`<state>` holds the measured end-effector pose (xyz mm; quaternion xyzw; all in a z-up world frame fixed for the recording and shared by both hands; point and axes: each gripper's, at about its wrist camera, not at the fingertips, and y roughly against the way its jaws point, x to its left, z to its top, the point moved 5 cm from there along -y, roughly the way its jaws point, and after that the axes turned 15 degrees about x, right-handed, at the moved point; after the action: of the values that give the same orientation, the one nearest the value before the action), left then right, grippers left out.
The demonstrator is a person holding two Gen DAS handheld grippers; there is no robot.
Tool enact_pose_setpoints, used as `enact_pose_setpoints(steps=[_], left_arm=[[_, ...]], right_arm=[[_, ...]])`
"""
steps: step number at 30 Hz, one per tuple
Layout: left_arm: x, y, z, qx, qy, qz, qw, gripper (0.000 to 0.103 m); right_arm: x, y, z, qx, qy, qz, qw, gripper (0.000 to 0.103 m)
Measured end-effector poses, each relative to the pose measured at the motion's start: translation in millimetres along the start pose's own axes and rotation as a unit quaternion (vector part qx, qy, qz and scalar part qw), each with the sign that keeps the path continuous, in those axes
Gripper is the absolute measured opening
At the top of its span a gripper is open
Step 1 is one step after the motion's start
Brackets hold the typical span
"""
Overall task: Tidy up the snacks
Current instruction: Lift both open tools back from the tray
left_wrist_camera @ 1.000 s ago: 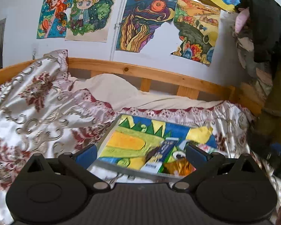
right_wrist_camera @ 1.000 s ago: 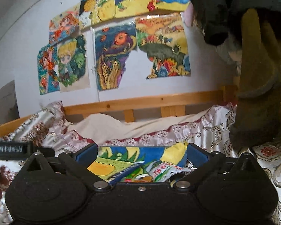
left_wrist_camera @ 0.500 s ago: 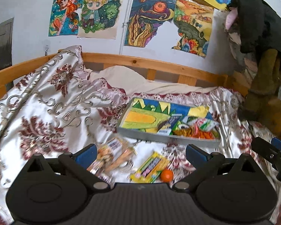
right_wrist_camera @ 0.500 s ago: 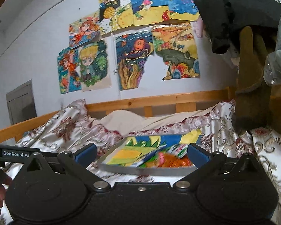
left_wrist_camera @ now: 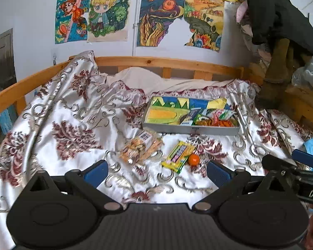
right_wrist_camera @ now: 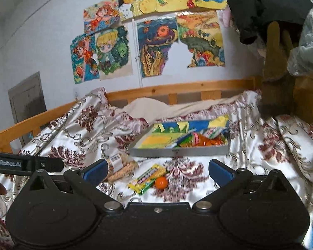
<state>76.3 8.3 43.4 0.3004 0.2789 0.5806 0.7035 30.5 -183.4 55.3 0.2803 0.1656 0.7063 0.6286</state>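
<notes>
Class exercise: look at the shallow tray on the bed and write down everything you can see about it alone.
The tray is shallow, rectangular and grey, metal by its look, with low walls. It lies roughly flat on the patterned bedspread, long side facing the cameras. A bright drawing in yellow, green and blue lines its floor. The left part shows bare drawing; snack packets are heaped in the right part. No gripper touches it. More snacks lie on the bedspread in front of it, apart from its wall.

right gripper (right_wrist_camera: 157,169) jaws wide, empty | yellow-green packet (right_wrist_camera: 147,179) touching orange ball (right_wrist_camera: 161,182) on bedspread (right_wrist_camera: 250,145) | tray (right_wrist_camera: 177,151) beyond
</notes>
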Motion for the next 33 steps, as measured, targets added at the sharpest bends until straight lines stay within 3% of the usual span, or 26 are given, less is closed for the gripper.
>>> enact_pose_setpoints(steps=[5, 11, 16, 21, 23, 26, 29, 33], left_arm=[[5, 22, -2, 0.023, 0.017, 0.01, 0.9995, 0.102], [13, 42, -6, 0.022, 0.047, 0.001, 0.9986, 0.102], [15, 48, 9, 0.014, 0.047, 0.02, 0.9986, 0.102], [11, 38, 47, -0.008, 0.067, 0.048, 0.9966, 0.102], [7, 30, 60, -0.027, 0.059, 0.049, 0.9967, 0.102], [2, 13, 78, -0.023, 0.039, 0.062, 0.9971, 0.102], [0, -8, 93, -0.015, 0.026, 0.065, 0.9974, 0.102], [-4, -45, 106, -0.019, 0.003, 0.063, 0.9978, 0.102]], right_arm=[[10, 31, 7, 0.021, -0.028, -0.005, 0.999, 0.102], [25, 66, 23, 0.043, -0.022, -0.02, 0.999, 0.102], [34, 80, 38, 0.058, -0.032, -0.013, 0.998, 0.102], [40, 63, 76, 0.083, -0.04, -0.039, 0.995, 0.102], [36, 52, 93, 0.089, -0.067, -0.04, 0.993, 0.102], [30, 30, 121, 0.101, -0.096, -0.045, 0.989, 0.102], [29, 10, 147, 0.12, -0.072, -0.047, 0.989, 0.102], [28, -13, 164, 0.175, 0.005, -0.03, 0.984, 0.102]])
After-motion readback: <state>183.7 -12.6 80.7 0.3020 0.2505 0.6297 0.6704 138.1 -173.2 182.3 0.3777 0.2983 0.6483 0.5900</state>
